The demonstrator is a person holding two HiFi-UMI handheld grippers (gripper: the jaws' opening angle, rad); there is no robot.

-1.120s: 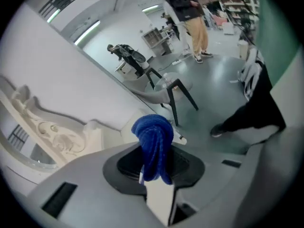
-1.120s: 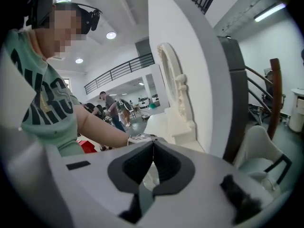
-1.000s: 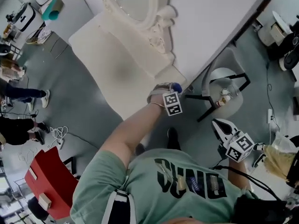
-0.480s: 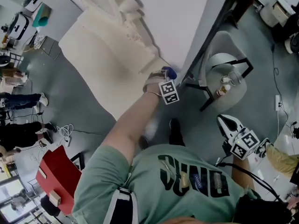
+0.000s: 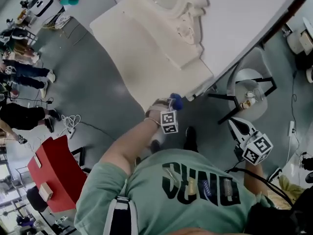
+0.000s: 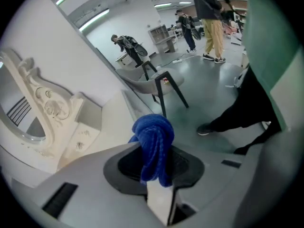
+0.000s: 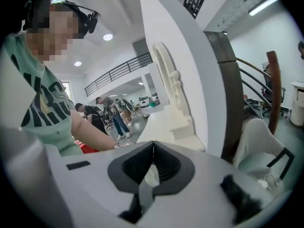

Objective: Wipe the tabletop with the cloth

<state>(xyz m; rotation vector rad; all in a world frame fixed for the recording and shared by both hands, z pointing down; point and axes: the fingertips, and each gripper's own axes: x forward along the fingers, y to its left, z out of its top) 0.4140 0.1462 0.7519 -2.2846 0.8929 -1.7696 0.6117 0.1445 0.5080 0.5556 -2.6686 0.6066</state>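
Note:
A bunched blue cloth (image 6: 153, 146) is pinched in my left gripper (image 6: 156, 175), whose jaws are shut on it. In the head view the blue cloth (image 5: 176, 102) sits at the near right corner of the cream dressing-table top (image 5: 142, 58), with my left gripper (image 5: 172, 107) right at that edge. My right gripper (image 5: 237, 129) hangs low at the right, away from the table, over the floor. In the right gripper view its jaws (image 7: 153, 148) meet with nothing between them.
An ornate cream mirror frame (image 5: 188, 9) stands along the back of the table. A grey chair with black legs (image 5: 247, 94) stands right of the table corner. A red box (image 5: 54, 173) sits on the floor at left. People (image 5: 22, 72) stand at the far left.
The head view has swung, so the table lies higher and farther left. My left gripper with the cloth has come back to the near right corner. The right gripper has hardly moved.

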